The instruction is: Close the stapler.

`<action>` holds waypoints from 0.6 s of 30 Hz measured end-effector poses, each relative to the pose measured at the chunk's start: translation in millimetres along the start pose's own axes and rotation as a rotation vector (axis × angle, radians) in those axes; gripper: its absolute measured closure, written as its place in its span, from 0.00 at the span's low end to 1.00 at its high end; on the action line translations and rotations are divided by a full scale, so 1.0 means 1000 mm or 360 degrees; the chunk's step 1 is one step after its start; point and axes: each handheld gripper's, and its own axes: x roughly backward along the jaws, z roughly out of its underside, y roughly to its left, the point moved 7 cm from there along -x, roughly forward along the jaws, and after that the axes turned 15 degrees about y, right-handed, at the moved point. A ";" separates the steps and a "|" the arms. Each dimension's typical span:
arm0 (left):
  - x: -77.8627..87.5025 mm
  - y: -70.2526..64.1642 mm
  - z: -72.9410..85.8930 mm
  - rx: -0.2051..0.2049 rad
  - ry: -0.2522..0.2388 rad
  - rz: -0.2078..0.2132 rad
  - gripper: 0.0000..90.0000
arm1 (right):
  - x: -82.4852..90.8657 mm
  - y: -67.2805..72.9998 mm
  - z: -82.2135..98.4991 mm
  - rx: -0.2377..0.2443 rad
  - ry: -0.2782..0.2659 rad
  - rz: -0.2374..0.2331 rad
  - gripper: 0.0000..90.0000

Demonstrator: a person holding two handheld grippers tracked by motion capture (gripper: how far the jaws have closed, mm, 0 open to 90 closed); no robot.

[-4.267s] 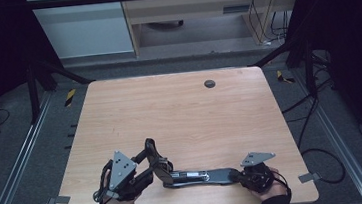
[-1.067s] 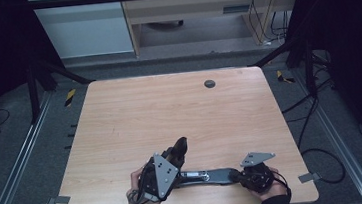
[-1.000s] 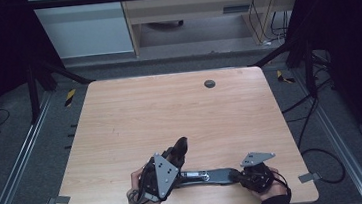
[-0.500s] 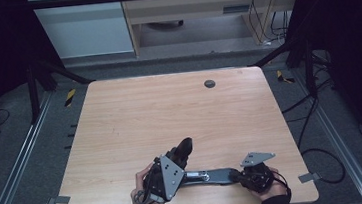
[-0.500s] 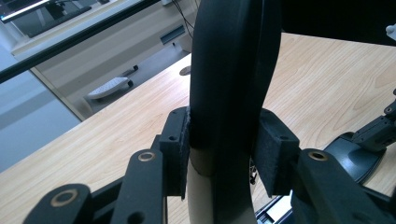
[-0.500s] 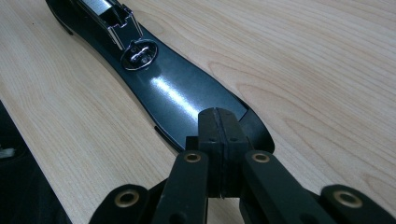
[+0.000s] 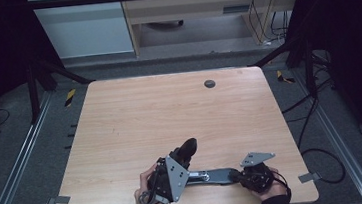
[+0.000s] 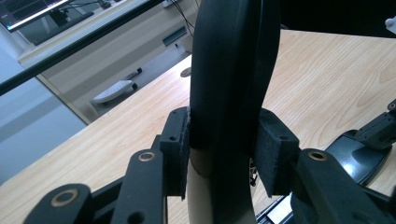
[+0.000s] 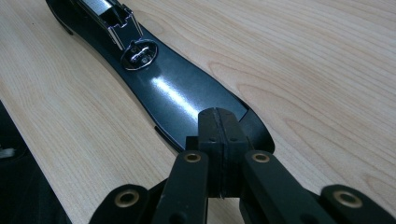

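Item: we are inspecting a long black stapler [image 7: 211,175], opened out near the front edge of the wooden table [image 7: 170,113], between the two hands.
Base: its glossy black base plate [image 9: 177,95] is lying flat on the wood, with the small metal anvil [image 9: 139,53] showing on it.
Upper arm: the black top arm [image 8: 229,79] is standing tilted up from the hinge at the left end.
Left gripper [image 8: 224,154]: its pads [image 8: 273,154] are pinching the raised arm from both sides.
Right gripper [image 9: 218,135]: its jaws are pressing together, tips resting on the near end of the base; whether they are nipping the plate's edge we cannot tell.
Handling, as we are judging it: rigid, moderately heavy for its size, smooth and slippery on the glossy plate; the hinge is making the two halves swing freely.
Where to hold: we are favouring the arm's flat sides and the base's far end, pinning it down.
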 end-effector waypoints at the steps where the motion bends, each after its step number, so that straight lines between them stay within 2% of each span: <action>1: 0.000 -0.001 0.000 -0.0007 0.0002 -0.0005 0.66 | 0.000 0.000 0.000 -0.0002 0.0000 -0.0003 1.00; 9: -0.002 -0.006 -0.002 -0.0045 0.0007 -0.0049 0.66 | 0.000 0.000 0.000 -0.0003 0.0002 -0.0002 1.00; 18: -0.004 -0.010 -0.003 -0.0073 0.0010 -0.0067 0.66 | 0.000 0.000 0.000 0.0007 0.0000 -0.0001 1.00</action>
